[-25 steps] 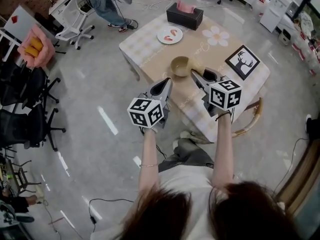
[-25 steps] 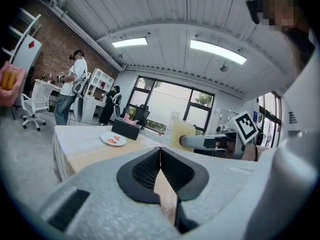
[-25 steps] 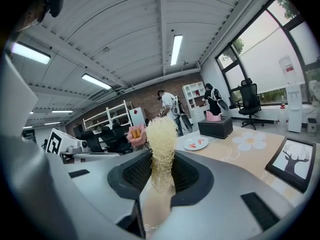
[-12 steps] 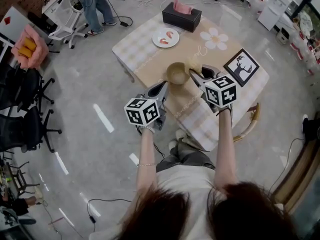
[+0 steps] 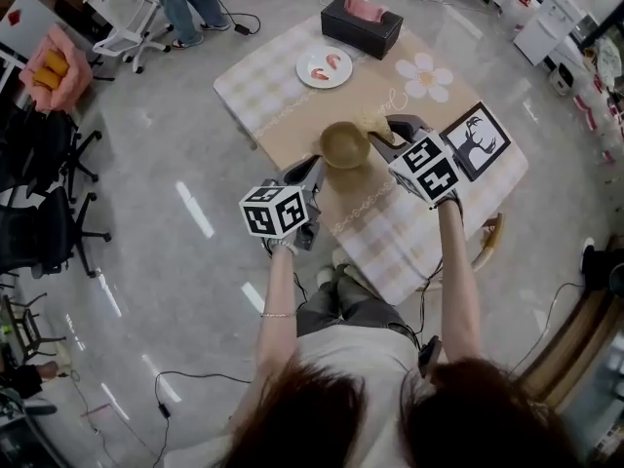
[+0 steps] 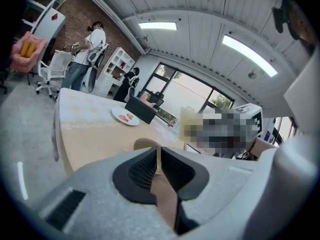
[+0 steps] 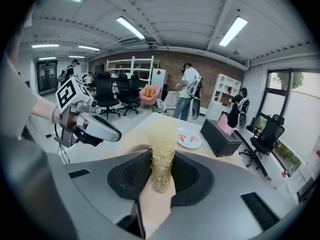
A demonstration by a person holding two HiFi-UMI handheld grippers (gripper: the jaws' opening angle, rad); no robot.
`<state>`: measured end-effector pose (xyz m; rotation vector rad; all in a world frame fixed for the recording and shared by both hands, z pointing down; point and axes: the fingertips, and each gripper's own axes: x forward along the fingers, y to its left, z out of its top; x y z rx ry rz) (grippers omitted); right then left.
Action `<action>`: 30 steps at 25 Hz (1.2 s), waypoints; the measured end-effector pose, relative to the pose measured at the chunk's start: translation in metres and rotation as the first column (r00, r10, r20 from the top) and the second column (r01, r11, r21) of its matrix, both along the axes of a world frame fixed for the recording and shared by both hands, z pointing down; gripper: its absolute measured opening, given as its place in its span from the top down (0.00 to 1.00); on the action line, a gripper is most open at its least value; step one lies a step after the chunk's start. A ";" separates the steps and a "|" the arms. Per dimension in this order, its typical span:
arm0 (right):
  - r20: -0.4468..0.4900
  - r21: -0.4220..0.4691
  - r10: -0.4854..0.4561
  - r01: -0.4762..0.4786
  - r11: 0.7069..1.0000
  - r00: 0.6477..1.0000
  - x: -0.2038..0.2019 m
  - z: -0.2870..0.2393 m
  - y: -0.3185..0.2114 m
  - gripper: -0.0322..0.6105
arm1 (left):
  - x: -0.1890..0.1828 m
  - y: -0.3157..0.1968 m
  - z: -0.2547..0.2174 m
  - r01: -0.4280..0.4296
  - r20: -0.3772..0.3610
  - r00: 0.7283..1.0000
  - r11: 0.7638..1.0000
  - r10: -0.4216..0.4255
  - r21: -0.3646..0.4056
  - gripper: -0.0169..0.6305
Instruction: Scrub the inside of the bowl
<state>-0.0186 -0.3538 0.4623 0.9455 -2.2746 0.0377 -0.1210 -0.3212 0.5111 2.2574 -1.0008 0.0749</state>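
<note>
The bowl (image 5: 344, 144) should be steadied by the empty, just-opening left hand-held gripper (image 5: 314, 166) while the scrubber (image 7: 161, 144), clenched in the right hand-held gripper (image 5: 379, 137), is rubbed inside.

The bowl (image 5: 344, 144) is olive-tan and the scrubber (image 7: 162, 144) a pale yellow mesh. The table (image 5: 292, 120) wears a beige cloth with pale checked ends and a white daisy print. The plate (image 5: 325, 67) is white with red pieces on it, the tissue box (image 5: 363, 29) is black with pink tissue, and the picture (image 5: 478, 139) is black-framed, showing a black deer on white.
</note>
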 end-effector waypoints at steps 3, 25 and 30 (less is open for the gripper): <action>-0.041 -0.002 -0.057 0.057 0.998 0.998 -0.003 0.002 -0.003 0.80 | 0.002 -0.003 0.006 0.021 -0.006 1.000 1.000 -0.021 -0.015 0.95; -0.457 -0.069 -0.320 0.325 0.943 0.830 -0.028 0.037 -0.024 0.80 | 0.007 -0.012 0.055 0.004 -0.176 0.983 0.962 -0.054 -0.273 0.81; -0.628 -0.104 -0.407 0.446 0.889 0.663 -0.027 0.043 -0.028 0.80 | 0.013 -0.012 0.057 0.005 -0.210 0.975 0.949 -0.075 -0.314 0.79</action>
